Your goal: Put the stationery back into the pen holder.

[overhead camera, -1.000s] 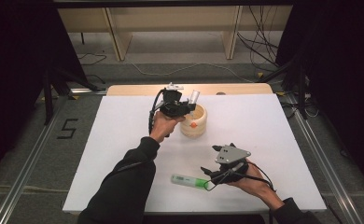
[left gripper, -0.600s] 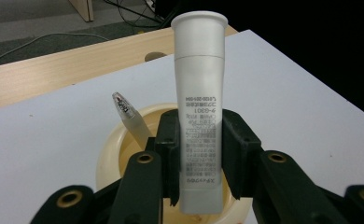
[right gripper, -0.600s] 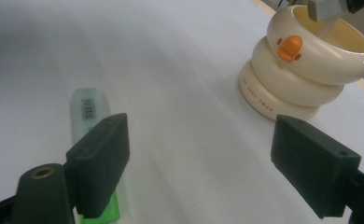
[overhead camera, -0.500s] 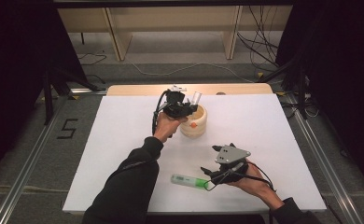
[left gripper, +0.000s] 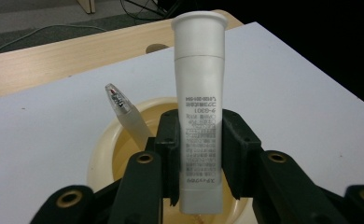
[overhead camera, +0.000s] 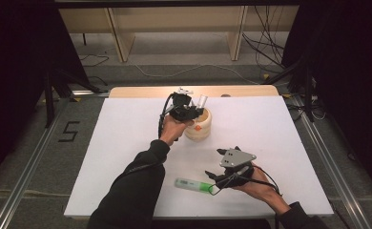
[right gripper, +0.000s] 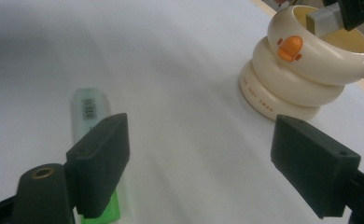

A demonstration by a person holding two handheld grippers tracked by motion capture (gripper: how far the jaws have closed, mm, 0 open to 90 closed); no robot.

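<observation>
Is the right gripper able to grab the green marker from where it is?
Probably yes. The right gripper is open, and the green marker lies on the white table right beside its fingers, with nothing between them.

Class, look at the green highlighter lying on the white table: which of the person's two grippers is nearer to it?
Right. The right gripper hovers open beside the green highlighter, while the left gripper holds a white tube over the cream holder, farther back.

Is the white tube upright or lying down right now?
Upright, cap end up. The left gripper is shut on the white tube, holding its lower end over the cream holder, beside a leaning pen.
</observation>
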